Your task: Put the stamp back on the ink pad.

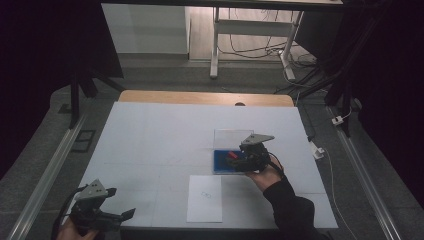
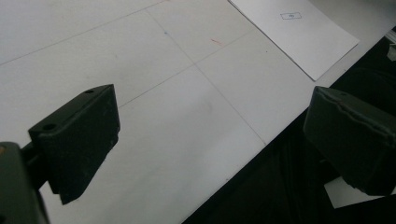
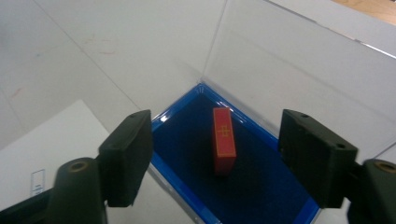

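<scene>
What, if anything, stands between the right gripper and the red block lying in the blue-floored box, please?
Nothing visible does. The right gripper hangs open over the clear box, whose top is open, and the red block lies bare on the blue floor between the jaws' line.

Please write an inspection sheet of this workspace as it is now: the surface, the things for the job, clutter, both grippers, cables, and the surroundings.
Surface: white table top with faint ruled lines; a wooden edge shows at the far side.
Job's things: clear box with a blue floor, lid standing open; a red block lies inside. A white paper sheet lies near the front edge.
Clutter: nothing seen.
Grippers: left gripper open, held over the front left corner, holding nothing. Right gripper open, jaws standing on either side of the red block, not touching it.
Cables: loose cables on the floor behind the table.
Surroundings: dark curtains at both sides; a desk frame beyond.
</scene>
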{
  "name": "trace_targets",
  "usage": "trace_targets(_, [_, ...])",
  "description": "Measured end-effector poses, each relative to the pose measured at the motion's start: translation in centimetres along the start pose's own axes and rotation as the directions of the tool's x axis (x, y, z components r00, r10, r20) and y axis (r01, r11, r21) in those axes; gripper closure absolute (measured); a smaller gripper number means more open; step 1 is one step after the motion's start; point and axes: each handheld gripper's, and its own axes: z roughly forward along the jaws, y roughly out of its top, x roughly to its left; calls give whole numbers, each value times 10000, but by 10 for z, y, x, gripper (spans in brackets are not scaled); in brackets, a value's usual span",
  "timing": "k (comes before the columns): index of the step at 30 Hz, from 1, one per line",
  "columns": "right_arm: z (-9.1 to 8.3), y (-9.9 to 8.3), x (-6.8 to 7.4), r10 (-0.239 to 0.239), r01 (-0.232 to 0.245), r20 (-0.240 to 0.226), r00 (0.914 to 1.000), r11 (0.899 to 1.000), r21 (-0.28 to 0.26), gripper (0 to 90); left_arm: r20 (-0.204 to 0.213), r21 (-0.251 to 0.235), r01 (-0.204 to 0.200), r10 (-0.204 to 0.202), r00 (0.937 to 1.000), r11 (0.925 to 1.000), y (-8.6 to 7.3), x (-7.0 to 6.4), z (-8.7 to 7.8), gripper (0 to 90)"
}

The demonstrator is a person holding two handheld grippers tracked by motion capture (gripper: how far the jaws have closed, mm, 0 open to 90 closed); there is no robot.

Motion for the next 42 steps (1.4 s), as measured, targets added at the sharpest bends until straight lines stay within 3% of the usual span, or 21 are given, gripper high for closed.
trace_targets(6, [-7,-1,1,296,-297,-119,9995,9995,-105,176,0,-7,12,-12,10000,10000,0,0,0,39])
trace_targets(11, [-11,-3,3,432,-428,-264,9987,9990,151,136,-8,-15,18,-18,10000,10000,0,0,0,39])
trace_targets(25, [-19,-9,11,256,-246,-352,9991,9993,283,0,53,-90,62,-62,10000,9999,-1,1,-1,38])
trace_targets(42, [-53,-21,25,290,-294,-271,9992,9995,-127,0,96,-113,42,-41,9999,9999,0,1,-1,36])
